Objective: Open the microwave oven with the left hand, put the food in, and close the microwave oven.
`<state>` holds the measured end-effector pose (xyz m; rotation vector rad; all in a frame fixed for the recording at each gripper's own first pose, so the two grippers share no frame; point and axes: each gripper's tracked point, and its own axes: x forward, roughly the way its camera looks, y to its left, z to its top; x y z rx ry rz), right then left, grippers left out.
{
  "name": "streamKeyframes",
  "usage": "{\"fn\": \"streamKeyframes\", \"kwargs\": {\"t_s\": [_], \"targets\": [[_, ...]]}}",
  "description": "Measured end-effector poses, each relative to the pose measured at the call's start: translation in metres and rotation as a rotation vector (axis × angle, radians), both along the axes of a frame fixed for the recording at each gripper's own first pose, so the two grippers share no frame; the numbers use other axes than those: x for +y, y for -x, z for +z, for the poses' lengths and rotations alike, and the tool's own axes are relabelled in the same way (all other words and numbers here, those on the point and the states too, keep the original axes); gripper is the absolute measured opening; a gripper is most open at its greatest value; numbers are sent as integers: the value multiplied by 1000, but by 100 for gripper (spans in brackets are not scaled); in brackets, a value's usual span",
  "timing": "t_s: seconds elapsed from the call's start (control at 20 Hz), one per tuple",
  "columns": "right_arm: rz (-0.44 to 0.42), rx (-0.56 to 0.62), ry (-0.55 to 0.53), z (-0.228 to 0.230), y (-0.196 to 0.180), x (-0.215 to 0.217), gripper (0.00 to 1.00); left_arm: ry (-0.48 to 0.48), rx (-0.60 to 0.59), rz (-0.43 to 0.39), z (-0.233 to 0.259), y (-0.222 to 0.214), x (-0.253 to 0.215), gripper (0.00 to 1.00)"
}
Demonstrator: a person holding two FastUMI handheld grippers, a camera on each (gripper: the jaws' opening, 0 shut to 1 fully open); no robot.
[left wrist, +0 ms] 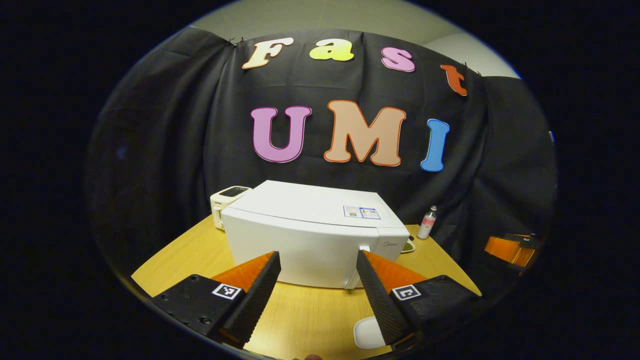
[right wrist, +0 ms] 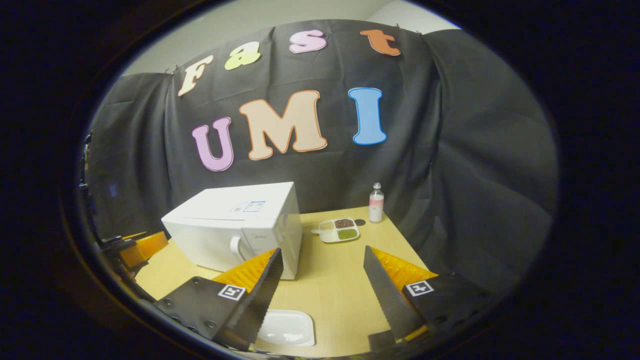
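Microwave (left wrist: 310,235) door closed; food tray (right wrist: 339,229) just right of it. Left gripper (left wrist: 317,260) & right gripper (right wrist: 322,257) both w/ fingers apart, holding nothing.

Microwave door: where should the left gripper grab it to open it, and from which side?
Probably the upright handle at the door's right edge on the microwave. It curves out from the front, leaving a gap for a finger. Come straight in from the front with the left gripper, which is open with nothing in it, then pull toward you, since the hinge is likely on the far edge.
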<state>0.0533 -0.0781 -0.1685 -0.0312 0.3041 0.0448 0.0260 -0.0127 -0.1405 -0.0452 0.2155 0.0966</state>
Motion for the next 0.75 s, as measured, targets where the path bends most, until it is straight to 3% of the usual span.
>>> {"fn": "streamKeyframes", "kwargs": {"t_s": [0.3, 0.75], "targets": [[5, -11, -2, 5, -1, -8, 92, -59, -33, -6, 17, 5, -7, 93], [18, -18, -3, 8, 2, -13, 92, -45, -36, -22, 19, 6, -25, 94]]}}
